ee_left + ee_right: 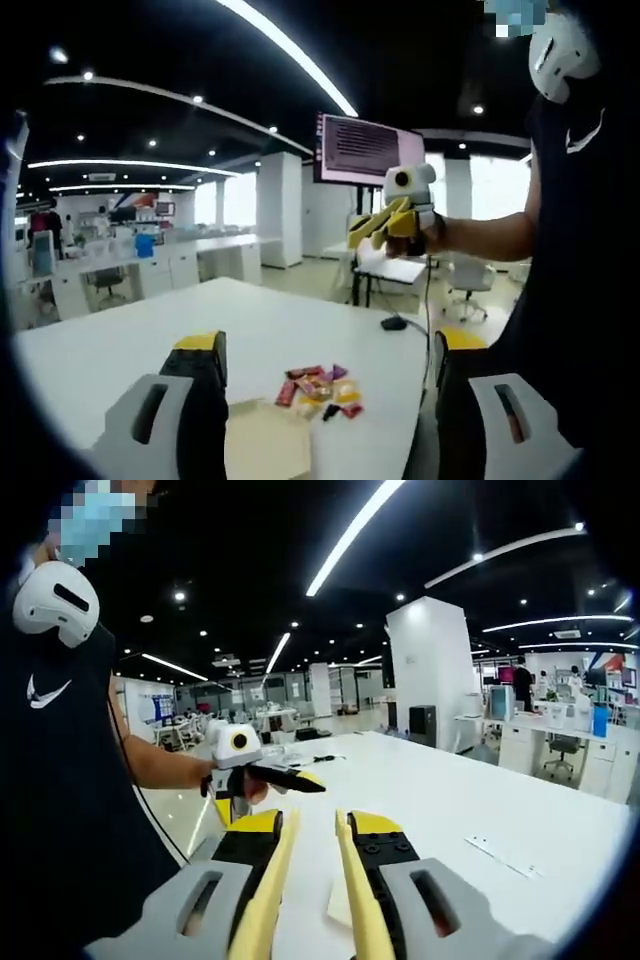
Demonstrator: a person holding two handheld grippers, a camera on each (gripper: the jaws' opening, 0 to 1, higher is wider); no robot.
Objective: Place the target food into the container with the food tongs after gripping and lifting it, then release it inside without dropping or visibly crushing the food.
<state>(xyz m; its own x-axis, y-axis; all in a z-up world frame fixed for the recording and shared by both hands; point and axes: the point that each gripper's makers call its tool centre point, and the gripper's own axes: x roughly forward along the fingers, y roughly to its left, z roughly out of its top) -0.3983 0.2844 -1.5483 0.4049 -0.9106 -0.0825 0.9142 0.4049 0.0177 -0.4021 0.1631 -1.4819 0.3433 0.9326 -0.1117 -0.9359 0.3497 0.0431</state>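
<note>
A small pile of wrapped food pieces [322,390], red, yellow and purple, lies on the white table [150,340]. A flat tan container [265,450] sits just in front of the pile. My left gripper [328,345] stands wide open above both, with nothing between its jaws. It also appears held up in a hand, left gripper [298,778]. The yellow food tongs [268,890] lie along the inner faces of my right gripper [315,820], which is shut on them; the tong arms stand apart with nothing between. The right gripper [360,230] hovers high over the table's far edge.
A person in a dark shirt [60,780] stands at the table's edge holding both tools. A dark cable and small black object [395,323] lie near the far edge. A white strip [500,855] rests on the table. Desks, chairs and a screen [365,150] stand behind.
</note>
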